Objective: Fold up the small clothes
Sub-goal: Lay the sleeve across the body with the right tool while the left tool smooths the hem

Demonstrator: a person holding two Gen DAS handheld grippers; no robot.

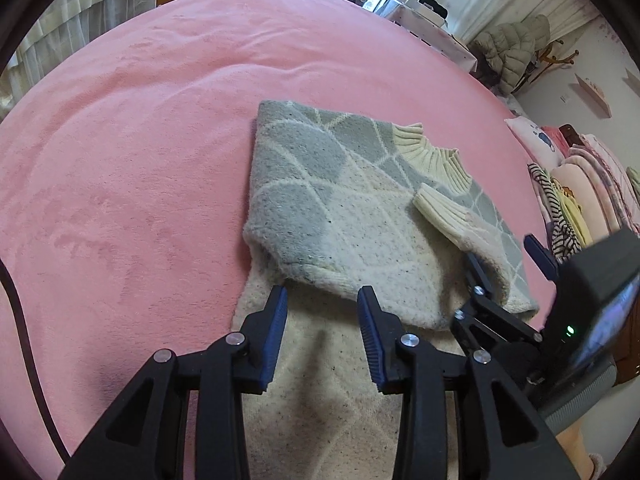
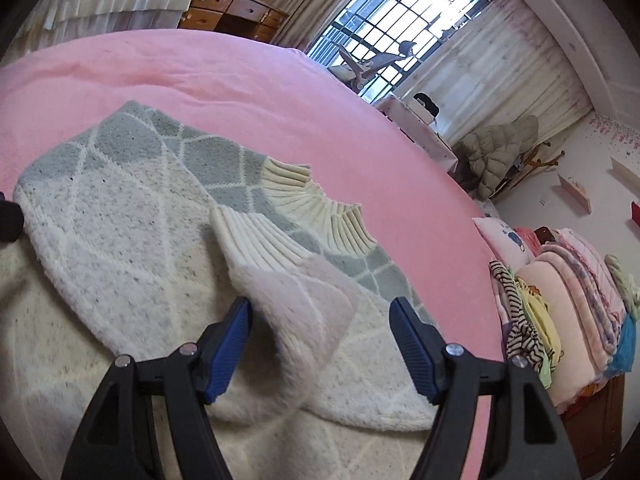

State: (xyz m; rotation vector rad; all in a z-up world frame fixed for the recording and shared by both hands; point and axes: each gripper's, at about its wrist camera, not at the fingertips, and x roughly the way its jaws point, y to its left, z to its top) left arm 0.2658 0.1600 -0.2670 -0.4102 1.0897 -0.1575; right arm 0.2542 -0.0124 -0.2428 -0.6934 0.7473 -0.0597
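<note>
Sweater [image 1: 344, 216] lying on pink blanket [image 1: 140, 128], well in from its far edge; both sleeves folded across body, ribbed cuff [image 2: 260, 236] just below collar [image 2: 316, 208]. Left gripper [image 1: 322, 300] partly spread, pinching nothing, tips over folded sleeve's edge. Right gripper [image 2: 320, 312] spread wide astride other sleeve, pads clear of it.

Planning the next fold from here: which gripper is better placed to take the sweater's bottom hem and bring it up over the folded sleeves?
Left, probably. The left gripper is open right at the sweater, above its lower body. The right gripper is open astride the folded sleeve, nearer the collar.
</note>
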